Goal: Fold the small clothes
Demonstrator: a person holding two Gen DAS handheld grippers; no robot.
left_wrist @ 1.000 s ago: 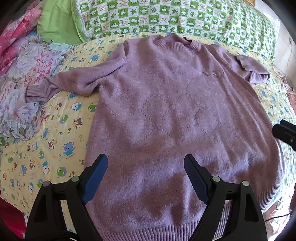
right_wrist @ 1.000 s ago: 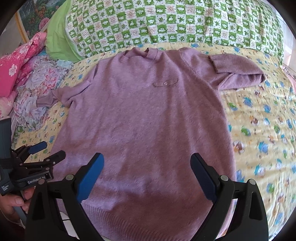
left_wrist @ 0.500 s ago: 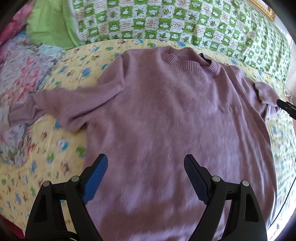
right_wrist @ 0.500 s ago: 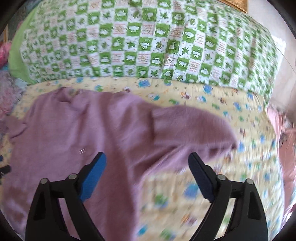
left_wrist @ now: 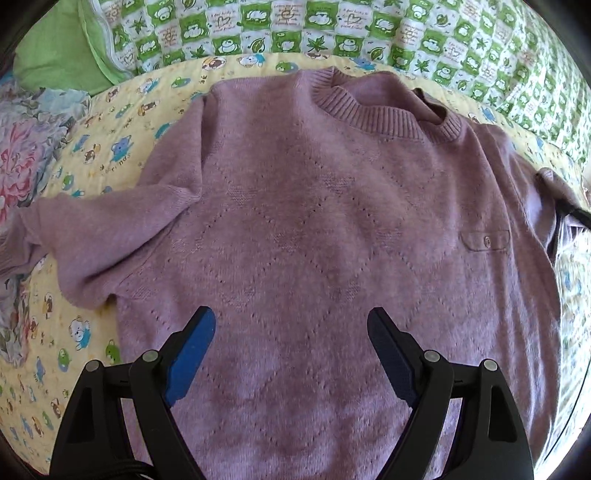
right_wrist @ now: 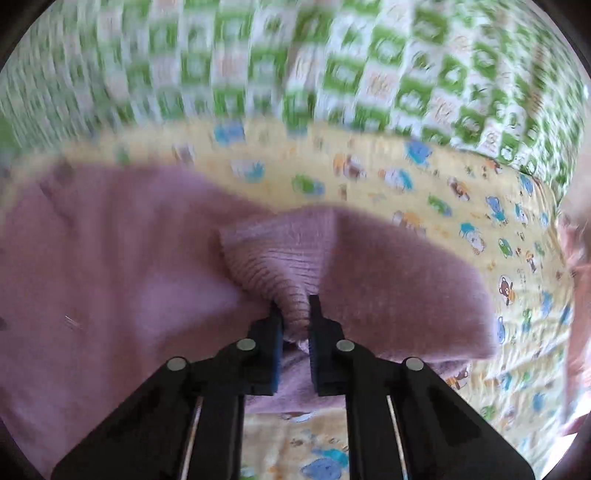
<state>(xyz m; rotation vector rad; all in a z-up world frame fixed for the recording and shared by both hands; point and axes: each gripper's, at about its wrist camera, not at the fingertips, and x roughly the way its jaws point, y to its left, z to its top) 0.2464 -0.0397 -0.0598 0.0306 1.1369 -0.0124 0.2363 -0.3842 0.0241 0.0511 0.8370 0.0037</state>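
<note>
**Right wrist view: claw clamps the sweater's ribbed cuff**

Right wrist view, blurred, shows the right claw [right_wrist: 295,314] with its jaws just closed on the ribbed cuff [right_wrist: 273,258] of the mauve knitted sweater [left_wrist: 314,240]; the knit bunches between the blue pads, and the sleeve [right_wrist: 399,280] lies doubled back beside it. The sweater lies front up and spread flat on the yellow cartoon-print bed sheet [left_wrist: 92,155], collar toward the green-and-white checked quilt [left_wrist: 332,29]. Its other sleeve [left_wrist: 92,236] stretches out toward a floral cloth [left_wrist: 22,158] at the frame's left edge. A small buttoned pocket flap [left_wrist: 484,240] sits on the chest. The left claw [left_wrist: 291,332] hovers over the sweater's lower body, jaws wide apart, gripping nothing.
</note>
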